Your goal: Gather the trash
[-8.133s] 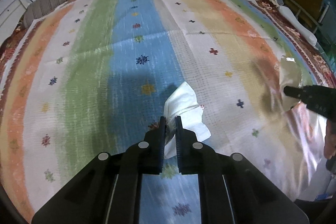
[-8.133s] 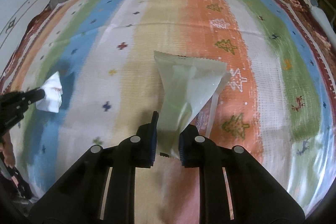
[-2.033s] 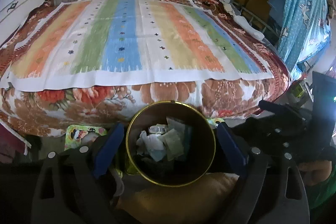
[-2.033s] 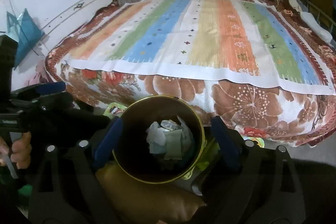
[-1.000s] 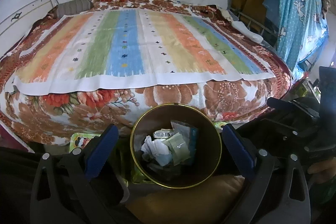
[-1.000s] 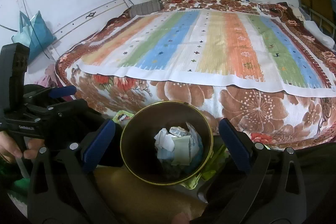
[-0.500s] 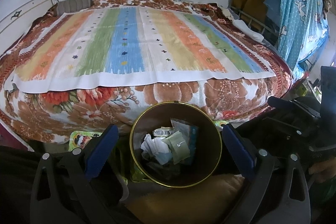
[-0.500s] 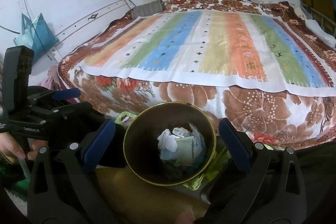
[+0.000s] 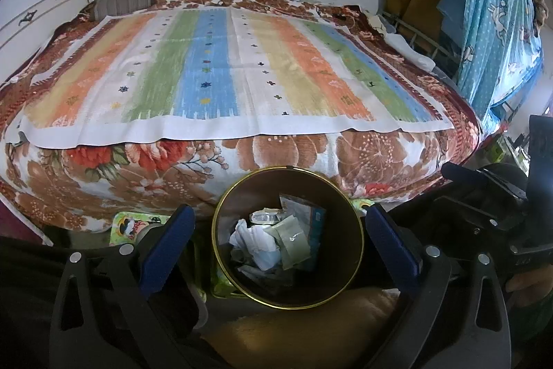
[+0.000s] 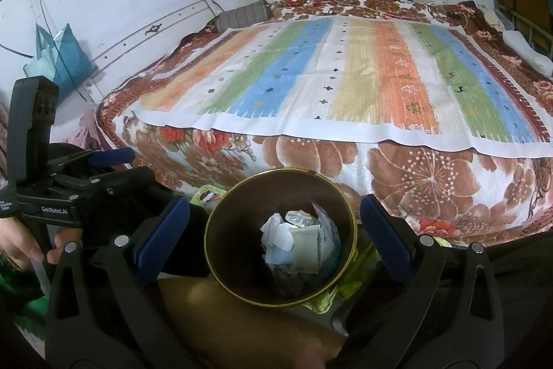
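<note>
Both grippers hang above the round bin [image 9: 288, 296], which stands on the floor in the lower middle of each view, just in front of the bed [image 9: 103, 175]. The left gripper [image 9: 280, 241] has its blue-padded fingers [image 9: 166, 239] spread wide, one on each side of the bin's golden rim, and nothing is between them. The right gripper [image 10: 274, 239] is the same: fingers [image 10: 162, 230] wide apart and empty, the bin [image 10: 228, 265] framed between them.

The trash is inside the bin. In the left wrist view I see a crumpled white paper [image 9: 252, 239] on the left of the heap, a pale green wrapper [image 9: 292, 241] beside it, and a clear packet [image 9: 300, 206] leaning against the far wall of the bin. In the right wrist view the same heap sits toward the right side of the bin's bottom.

The striped cover [image 9: 221, 71] fills the upper middle of both frames, and I find no loose paper or wrapper on it. At the foot of the bed, lower left of the bin, a green printed packet [image 9: 129, 225] lies on the floor; I cannot tell if it counts as trash.

My judgement is that the dropping step is finished and the task is near its end. The next move calls for a look around the bed and the floor for anything left, perhaps that green packet, which would need one gripper to go down low beside the bin and close on a thin flat edge.
</note>
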Demonstrator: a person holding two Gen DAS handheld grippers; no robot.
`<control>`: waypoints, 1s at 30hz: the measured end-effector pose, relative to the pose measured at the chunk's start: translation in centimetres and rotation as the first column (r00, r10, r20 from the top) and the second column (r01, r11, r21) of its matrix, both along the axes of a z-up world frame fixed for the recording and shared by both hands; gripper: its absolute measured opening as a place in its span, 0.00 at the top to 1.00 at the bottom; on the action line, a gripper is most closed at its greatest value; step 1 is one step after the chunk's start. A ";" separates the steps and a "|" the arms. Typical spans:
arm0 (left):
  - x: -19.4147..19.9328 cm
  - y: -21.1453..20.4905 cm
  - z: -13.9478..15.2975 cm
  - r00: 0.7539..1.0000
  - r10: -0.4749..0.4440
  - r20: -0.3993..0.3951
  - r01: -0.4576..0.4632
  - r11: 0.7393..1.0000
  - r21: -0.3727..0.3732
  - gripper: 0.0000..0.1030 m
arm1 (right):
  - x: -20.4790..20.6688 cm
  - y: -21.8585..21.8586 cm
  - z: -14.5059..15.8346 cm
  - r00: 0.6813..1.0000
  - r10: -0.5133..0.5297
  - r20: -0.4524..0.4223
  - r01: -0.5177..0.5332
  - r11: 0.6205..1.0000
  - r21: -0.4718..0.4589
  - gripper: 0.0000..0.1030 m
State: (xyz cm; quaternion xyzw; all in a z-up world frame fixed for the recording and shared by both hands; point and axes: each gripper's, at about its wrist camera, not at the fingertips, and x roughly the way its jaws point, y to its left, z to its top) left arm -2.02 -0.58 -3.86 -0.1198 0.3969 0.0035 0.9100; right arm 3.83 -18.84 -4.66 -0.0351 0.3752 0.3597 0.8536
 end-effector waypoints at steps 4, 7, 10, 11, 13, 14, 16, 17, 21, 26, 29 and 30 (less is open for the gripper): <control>0.0 -0.1 0.0 1.000 -0.003 0.000 0.003 1.000 -0.003 0.06 | 0.0 -0.1 0.1 1.000 -0.002 0.001 0.002 1.000 0.000 0.09; 0.0 0.0 0.0 1.000 -0.005 -0.004 0.005 1.000 0.002 0.06 | 0.0 -0.1 0.0 1.000 -0.006 -0.002 0.006 1.000 0.001 0.09; 0.1 -0.1 -0.1 1.000 -0.007 -0.009 0.007 1.000 0.011 0.06 | 0.0 -0.1 0.1 1.000 -0.013 0.002 0.013 1.000 0.004 0.09; 0.1 -0.3 -0.1 1.000 -0.010 -0.012 0.010 1.000 0.017 0.06 | -0.1 0.0 0.1 1.000 -0.010 0.002 0.010 1.000 0.005 0.09; -0.1 -0.5 -0.2 1.000 -0.011 -0.009 0.011 1.000 0.020 0.06 | -0.1 0.0 0.1 1.000 -0.009 0.004 0.009 1.000 0.001 0.09; -0.1 -0.4 -0.2 1.000 -0.010 -0.009 0.010 1.000 0.015 0.06 | -0.1 0.0 0.0 1.000 -0.010 0.006 0.010 1.000 -0.002 0.09; 0.0 -0.4 -0.3 1.000 -0.006 -0.014 0.006 1.000 0.005 0.06 | -0.1 0.0 0.1 1.000 -0.011 0.005 0.011 1.000 -0.003 0.09; 0.0 -0.4 -0.3 1.000 -0.006 -0.015 0.006 1.000 0.004 0.06 | -0.1 0.0 0.1 1.000 -0.010 0.004 0.010 1.000 0.000 0.09; 0.0 -0.4 -0.2 1.000 -0.007 -0.013 0.007 1.000 0.007 0.06 | 0.0 -0.1 0.1 1.000 -0.010 0.004 0.010 1.000 0.001 0.09; 0.0 -0.3 -0.2 1.000 -0.005 -0.014 0.005 1.000 0.007 0.06 | -0.1 -0.1 0.1 1.000 -0.011 0.004 0.011 1.000 0.002 0.09; 0.0 -0.3 -0.2 1.000 -0.006 -0.014 0.007 1.000 0.007 0.06 | 0.0 0.0 0.1 1.000 -0.010 0.003 0.010 1.000 0.003 0.09; 0.0 -0.3 -0.2 1.000 -0.006 -0.012 0.007 1.000 0.008 0.06 | -0.1 0.0 0.1 1.000 -0.009 0.002 0.009 1.000 0.003 0.09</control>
